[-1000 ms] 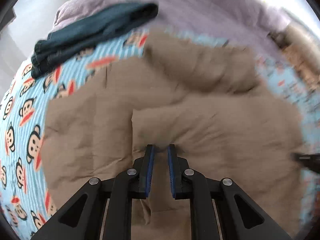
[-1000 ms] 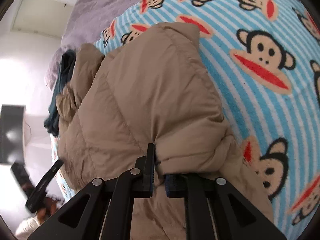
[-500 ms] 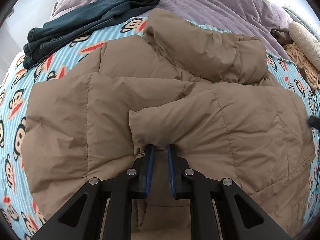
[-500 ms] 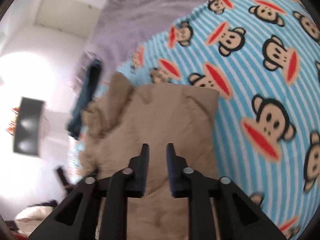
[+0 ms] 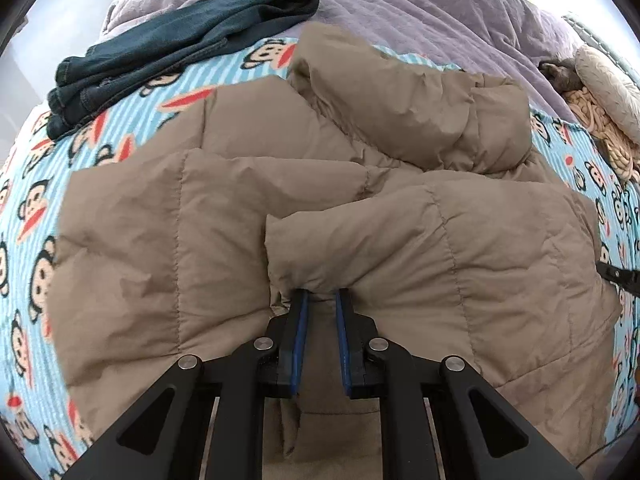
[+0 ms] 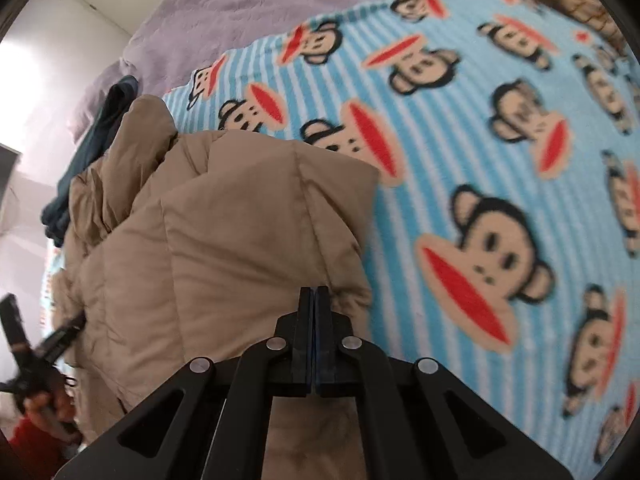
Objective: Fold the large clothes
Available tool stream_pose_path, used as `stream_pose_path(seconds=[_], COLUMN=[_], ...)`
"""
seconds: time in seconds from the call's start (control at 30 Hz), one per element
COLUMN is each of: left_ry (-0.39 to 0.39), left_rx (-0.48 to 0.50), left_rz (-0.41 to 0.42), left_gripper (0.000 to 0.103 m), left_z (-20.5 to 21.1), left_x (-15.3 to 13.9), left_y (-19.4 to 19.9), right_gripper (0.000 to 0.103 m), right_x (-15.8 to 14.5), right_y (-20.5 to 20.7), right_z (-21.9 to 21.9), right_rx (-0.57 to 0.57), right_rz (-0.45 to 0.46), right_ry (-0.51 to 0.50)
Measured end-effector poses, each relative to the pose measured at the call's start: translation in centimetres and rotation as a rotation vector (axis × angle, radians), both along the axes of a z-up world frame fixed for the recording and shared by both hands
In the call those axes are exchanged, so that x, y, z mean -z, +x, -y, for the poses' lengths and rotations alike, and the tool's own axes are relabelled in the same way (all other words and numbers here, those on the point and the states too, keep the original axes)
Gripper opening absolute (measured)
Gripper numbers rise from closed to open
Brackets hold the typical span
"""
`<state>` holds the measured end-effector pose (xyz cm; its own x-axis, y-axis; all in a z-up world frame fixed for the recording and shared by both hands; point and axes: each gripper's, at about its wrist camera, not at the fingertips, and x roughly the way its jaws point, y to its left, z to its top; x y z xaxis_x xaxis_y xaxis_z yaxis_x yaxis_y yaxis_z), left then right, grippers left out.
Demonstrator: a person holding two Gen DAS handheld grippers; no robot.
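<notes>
Since 0.5 s ago my right gripper (image 6: 315,289) has gone from parted to pads pressed flat together, nothing visible between them, tips at the jacket's hem edge; whether they pinch fabric I can't tell. Left view barely changed.

Tan puffer jacket (image 5: 224,216) lies on the bed, quilted in soft padded panels w/ stitched seams, matte fabric, crumpled in spots. One panel is folded over the body, a rounded puffy edge w/ the hood/collar part bunched beyond it. Under it: fleece blanket (image 6: 460,152), light blue stripes w/ monkey faces, fuzzy. Further back a lilac quilt (image 5: 420,4), wrinkled, and dark denim jeans (image 5: 180,40) folded in a long bundle on it. Knitted beige item (image 5: 600,120) at the far right edge.

My left gripper (image 5: 321,294) has a narrow gap, blue pads either side of the folded flap's edge, tips tucked under the puffy fold & touching it. Left one points level along the jacket; right one angles down over the jacket's side.
</notes>
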<state>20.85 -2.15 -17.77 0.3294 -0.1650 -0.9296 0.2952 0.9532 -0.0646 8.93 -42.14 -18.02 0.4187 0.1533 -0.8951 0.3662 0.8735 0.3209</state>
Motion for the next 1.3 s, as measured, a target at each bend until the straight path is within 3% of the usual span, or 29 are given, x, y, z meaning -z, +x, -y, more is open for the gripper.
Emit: stream_pose_path(seconds=[0.23,0.77,0.8,0.83,0.87,0.93,1.13,1.2,1.27,1.3], left_ry=[0.014,0.06,0.059,0.054,0.04,0.018,0.051,0.06,0.061,0.06], left_rx=[-0.039,-0.043,-0.039,-0.041,-0.051,-0.038,-0.023,-0.02,-0.016,-0.016], left_rz=[0.019,-0.02,-0.016,-0.01,0.016,0.037,-0.016,-0.012,-0.009,-0.012], left_gripper=[0.016,0.017,0.045,0.092,0.103,0.103,0.103,0.103,0.103,0.103], left_z=[-1.2,-3.7,-3.8,-3.9,-4.2,-4.3,-4.5,-4.7,-5.0,-5.1], left_x=[-3.0,-7.0,-7.2,-7.5,-8.0,-8.6,-8.3,-8.4,-8.5,-8.4], left_y=[-0.9,-10.2,-11.0,-11.7,-12.7,-14.2,-17.5,-18.7,-19.8,-20.1], right_gripper=[0.004,0.006,0.009,0.019,0.032,0.042,0.042,0.049,0.069,0.074], right_x=[-2.3,-5.3,-5.5,-5.6,-5.6,-5.9,-6.2,-6.5,-6.8,-6.9], right_y=[-3.3,-11.4,-12.1,-12.6,-13.1,-14.2,-16.3,-17.0,-17.6,-18.0], right_z=[0.2,-5.5,-6.1,-6.5,-7.0,-8.1,-10.4,-10.9,-11.3,-11.5], right_rx=[0.039,0.027,0.026,0.024,0.02,0.007,-0.022,-0.029,-0.031,-0.032], right_rz=[-0.026,-0.079,-0.082,-0.084,-0.084,-0.08,-0.093,-0.088,-0.079,-0.073], right_ry=[-0.072,0.03,0.04,0.046,0.05,0.047,0.059,0.058,0.064,0.072])
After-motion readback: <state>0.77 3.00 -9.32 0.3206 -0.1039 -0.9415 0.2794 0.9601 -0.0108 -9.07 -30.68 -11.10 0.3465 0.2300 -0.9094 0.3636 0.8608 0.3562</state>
